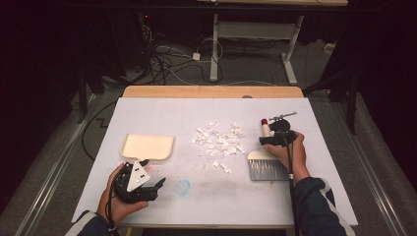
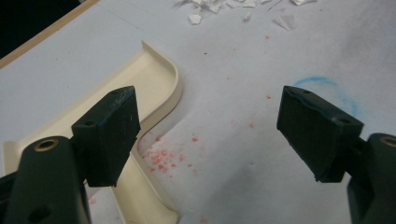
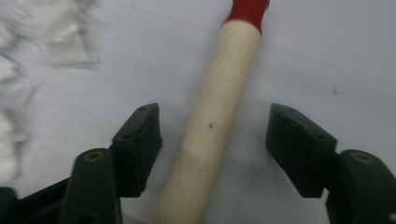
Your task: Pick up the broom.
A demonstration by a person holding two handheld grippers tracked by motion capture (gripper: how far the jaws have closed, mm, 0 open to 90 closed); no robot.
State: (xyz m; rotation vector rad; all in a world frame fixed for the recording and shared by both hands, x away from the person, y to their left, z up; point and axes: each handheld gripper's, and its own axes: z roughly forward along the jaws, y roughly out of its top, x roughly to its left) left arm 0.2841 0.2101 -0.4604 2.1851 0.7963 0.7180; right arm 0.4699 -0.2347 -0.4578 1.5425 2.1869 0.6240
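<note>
A cream dustpan lies left of centre on the white table cover, its handle pointing toward the person. My left gripper is open, just below and to the right of the dustpan's handle, holding nothing. A scatter of white paper scraps lies mid-table. A brush with grey bristles and a cream handle with a red tip lies to the right. My right gripper is open, its jaws on either side of the brush handle without touching it.
A blue scribble and red specks mark the table cover. The table's wooden far edge shows beyond the cover. Cables and a desk frame stand on the floor behind.
</note>
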